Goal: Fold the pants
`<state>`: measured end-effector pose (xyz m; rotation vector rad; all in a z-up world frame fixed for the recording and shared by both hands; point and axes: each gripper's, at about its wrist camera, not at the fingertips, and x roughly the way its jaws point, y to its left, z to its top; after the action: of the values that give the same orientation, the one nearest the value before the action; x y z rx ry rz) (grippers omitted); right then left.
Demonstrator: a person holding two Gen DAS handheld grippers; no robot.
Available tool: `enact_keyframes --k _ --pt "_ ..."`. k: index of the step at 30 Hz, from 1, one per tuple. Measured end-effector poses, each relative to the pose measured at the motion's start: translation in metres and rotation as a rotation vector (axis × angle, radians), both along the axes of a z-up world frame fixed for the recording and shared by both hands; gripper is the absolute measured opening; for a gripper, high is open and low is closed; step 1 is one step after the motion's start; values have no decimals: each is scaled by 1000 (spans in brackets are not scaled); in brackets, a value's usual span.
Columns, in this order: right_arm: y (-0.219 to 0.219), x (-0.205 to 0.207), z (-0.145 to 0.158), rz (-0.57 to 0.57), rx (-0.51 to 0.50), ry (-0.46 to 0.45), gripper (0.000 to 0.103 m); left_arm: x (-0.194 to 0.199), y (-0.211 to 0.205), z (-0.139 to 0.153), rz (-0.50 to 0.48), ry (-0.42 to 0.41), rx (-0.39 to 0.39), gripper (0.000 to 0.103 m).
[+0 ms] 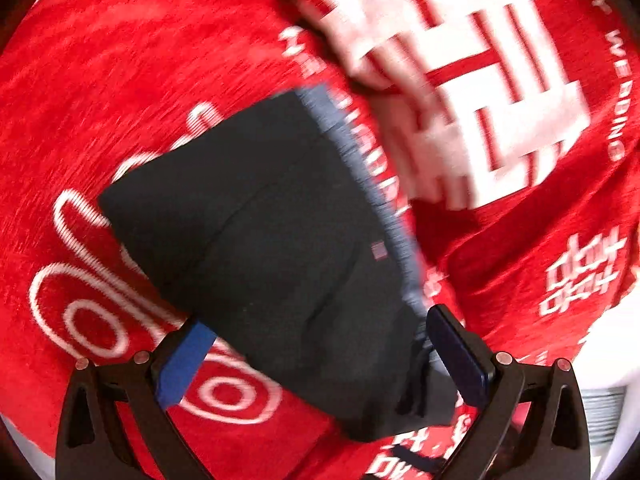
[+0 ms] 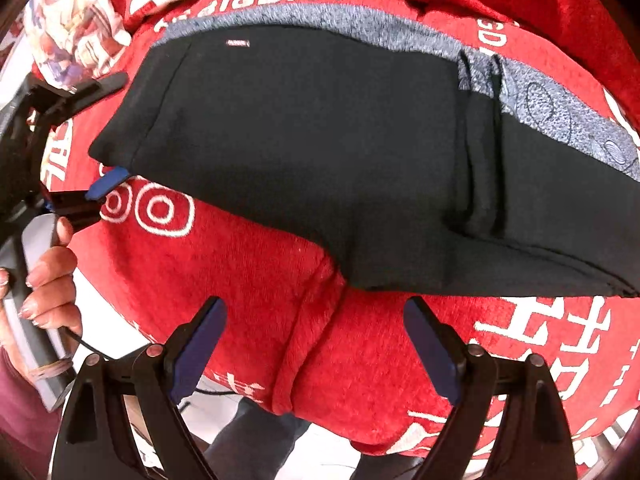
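Black pants [image 2: 304,152] on red blanket [image 2: 248,280] (white lettering); left gripper [image 1: 320,344] gaping astride pants, right gripper [image 2: 312,344] gaping, empty.

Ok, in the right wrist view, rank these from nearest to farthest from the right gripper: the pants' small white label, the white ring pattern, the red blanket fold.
1. Red blanket fold, between the right gripper fingers.
2. White ring pattern, upper left.
3. White label, top of the pants.

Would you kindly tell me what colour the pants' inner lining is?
Heathered blue-grey, against the black pants; the lining shows best in the right wrist view.
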<state>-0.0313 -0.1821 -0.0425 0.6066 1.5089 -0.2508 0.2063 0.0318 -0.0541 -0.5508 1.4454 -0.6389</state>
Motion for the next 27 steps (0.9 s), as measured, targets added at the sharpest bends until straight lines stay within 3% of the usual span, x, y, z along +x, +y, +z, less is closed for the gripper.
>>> enact_keyframes --k 2,6,8,9,11,13,16,17,21,24,27 --pt "-6 1 6 -4 -9 -26 92 2 -5 6 -3 -33 -23 103" --pt "-23 6 11 -9 -33 -43 92 10 -11 -21 -3 19 83 103" --pt "-31 11 15 -4 -44 -54 92 11 -15 -16 2 -18 112 100" --pt "-33 14 17 2 -51 -64 92 10 -19 -14 -9 -31 155 96" --pt "-42 26 24 20 -66 -85 92 9 -28 -11 -35 -78 277 65" --pt "-50 40 33 30 -71 -109 92 6 -36 -8 -89 -152 394 44" --pt "-66 69 50 34 -53 -158 92 -10 -56 4 -221 -334 517 40" --pt "-72 84 58 41 -40 -177 92 -24 -69 9 -302 -457 595 40" --pt "-71 141 67 106 93 -189 92 -70 -99 11 -510 -787 787 40" --pt "-51 190 63 207 222 -154 92 -85 -103 9 -586 -894 838 40" --pt "-15 228 55 355 276 -92 92 -85 -106 9 -609 -919 849 40"
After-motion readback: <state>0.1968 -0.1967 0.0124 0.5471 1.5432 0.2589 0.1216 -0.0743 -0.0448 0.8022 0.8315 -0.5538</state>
